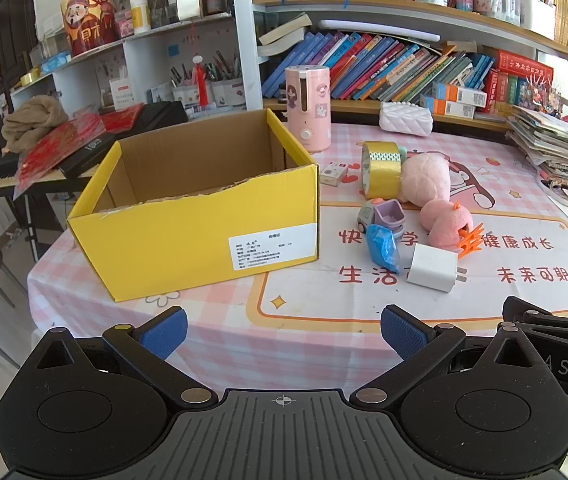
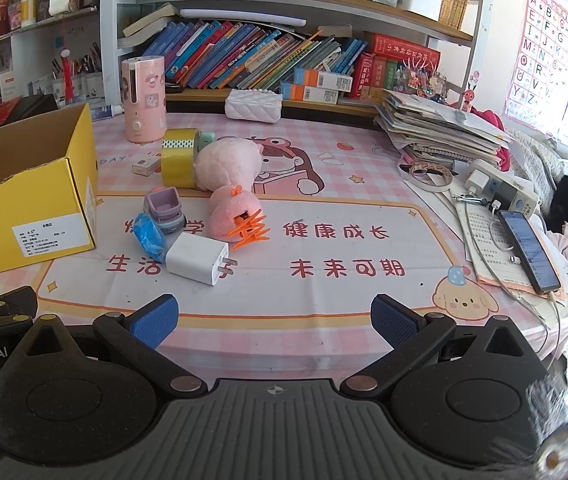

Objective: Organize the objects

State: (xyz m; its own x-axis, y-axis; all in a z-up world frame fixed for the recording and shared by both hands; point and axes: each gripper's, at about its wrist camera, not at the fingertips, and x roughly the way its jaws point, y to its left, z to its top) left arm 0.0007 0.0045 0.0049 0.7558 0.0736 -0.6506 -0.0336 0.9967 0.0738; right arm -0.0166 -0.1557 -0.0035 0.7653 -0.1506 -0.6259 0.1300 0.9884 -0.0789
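Phone in right view only – box whole in left

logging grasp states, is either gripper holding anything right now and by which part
Nothing is held. The left gripper and right gripper are both open with only tablecloth between their fingers, short of the white charger and the other clutter.

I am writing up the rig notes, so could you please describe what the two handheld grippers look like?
Both look alike: the left gripper and right gripper have matte black bodies with ribbed centre plates, round side housings, black linkage arms with silver pivot pins, and textured blue finger pads. Partial white lettering reading "obot.AI" shows on the left gripper's side in the right wrist view.
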